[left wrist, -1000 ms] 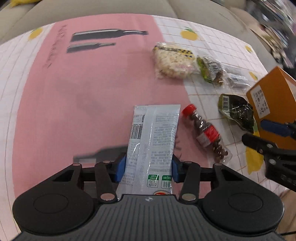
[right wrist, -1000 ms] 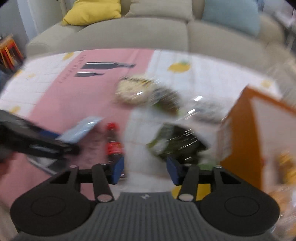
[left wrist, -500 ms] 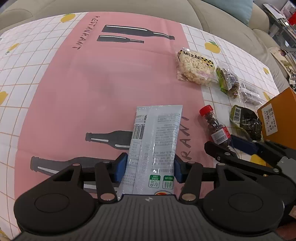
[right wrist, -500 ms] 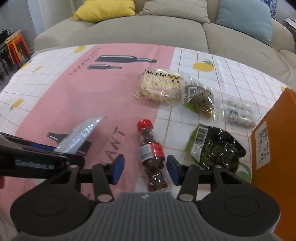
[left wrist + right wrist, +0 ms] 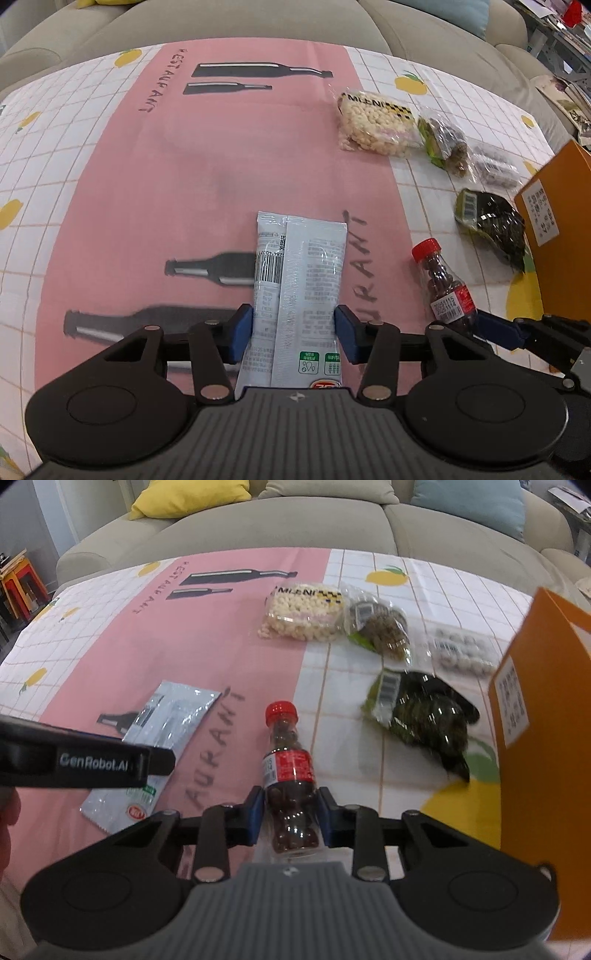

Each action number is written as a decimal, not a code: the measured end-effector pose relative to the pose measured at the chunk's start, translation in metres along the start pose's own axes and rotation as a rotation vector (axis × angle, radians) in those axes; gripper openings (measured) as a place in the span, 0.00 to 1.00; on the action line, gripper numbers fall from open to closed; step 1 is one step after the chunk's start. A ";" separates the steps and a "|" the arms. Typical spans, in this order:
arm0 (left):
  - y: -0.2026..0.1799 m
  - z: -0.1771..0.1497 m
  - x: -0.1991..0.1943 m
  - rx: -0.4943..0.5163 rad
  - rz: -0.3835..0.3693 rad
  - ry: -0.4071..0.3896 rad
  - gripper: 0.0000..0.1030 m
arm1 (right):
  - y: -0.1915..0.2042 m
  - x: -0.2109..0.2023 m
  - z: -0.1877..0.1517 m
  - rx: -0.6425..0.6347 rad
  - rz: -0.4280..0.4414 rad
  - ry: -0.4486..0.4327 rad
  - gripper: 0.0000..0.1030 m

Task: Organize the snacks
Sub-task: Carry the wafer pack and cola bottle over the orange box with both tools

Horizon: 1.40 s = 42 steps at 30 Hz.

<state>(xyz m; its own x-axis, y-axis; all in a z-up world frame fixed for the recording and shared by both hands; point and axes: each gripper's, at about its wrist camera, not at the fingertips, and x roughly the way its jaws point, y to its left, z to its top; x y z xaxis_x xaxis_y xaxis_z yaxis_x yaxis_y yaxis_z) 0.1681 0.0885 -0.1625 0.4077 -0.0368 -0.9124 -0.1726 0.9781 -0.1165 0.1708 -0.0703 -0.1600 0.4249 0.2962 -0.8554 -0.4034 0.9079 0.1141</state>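
My left gripper (image 5: 294, 330) is shut on a flat silver-white snack packet (image 5: 301, 280), which lies along the pink tablecloth; the packet also shows in the right wrist view (image 5: 162, 731). My right gripper (image 5: 290, 818) has its blue pads on both sides of a small red-capped bottle of dark candies (image 5: 290, 775), which lies on the cloth; the bottle also shows in the left wrist view (image 5: 445, 286). Whether the pads press on the bottle is unclear.
An orange cardboard box (image 5: 546, 709) stands at the right. A dark green packet (image 5: 428, 712), a bag of pale puffs (image 5: 306, 613), a green nut packet (image 5: 380, 629) and a clear bag of white balls (image 5: 458, 651) lie beyond. A sofa (image 5: 295, 520) is behind.
The right gripper has moved forward and down over the candy bottle, and its pads have narrowed around it. The left gripper still holds the packet and has shifted a little.
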 end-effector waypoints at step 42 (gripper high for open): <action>-0.189 0.033 -0.131 0.082 -0.497 -0.050 0.50 | -0.158 -0.223 -0.029 0.211 -0.056 -0.345 0.27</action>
<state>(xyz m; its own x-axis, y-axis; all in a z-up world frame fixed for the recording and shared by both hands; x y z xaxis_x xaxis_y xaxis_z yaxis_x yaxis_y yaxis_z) 0.1770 -0.0852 -0.0082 0.4657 -0.4937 -0.7344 0.1229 0.8579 -0.4988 0.1166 -0.2887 -0.0019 0.7027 0.2942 -0.6478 -0.2123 0.9557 0.2038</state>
